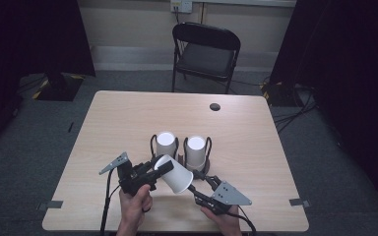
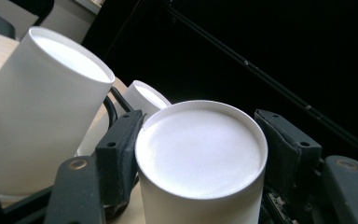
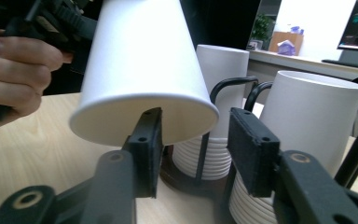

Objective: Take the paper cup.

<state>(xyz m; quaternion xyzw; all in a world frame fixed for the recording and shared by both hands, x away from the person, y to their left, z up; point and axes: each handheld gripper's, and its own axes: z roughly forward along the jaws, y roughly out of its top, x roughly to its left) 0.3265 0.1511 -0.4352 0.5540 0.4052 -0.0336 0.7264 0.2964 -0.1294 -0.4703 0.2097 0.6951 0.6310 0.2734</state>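
A white paper cup [image 1: 173,174] hung tilted above the near part of the desk [image 1: 128,118], pinched near its closed base by the left gripper [image 1: 158,169], whose pads pressed on both sides. The cup's open rim pointed toward the right gripper [image 1: 195,189]; its jaws stood spread, one just inside the rim, one outside, neither pressing. Just behind, two black wire holders stood side by side, the left holder [image 1: 164,147] and the right holder [image 1: 197,153], each carrying a stack of upside-down white cups. A hand [image 1: 134,205] gripped the left tool.
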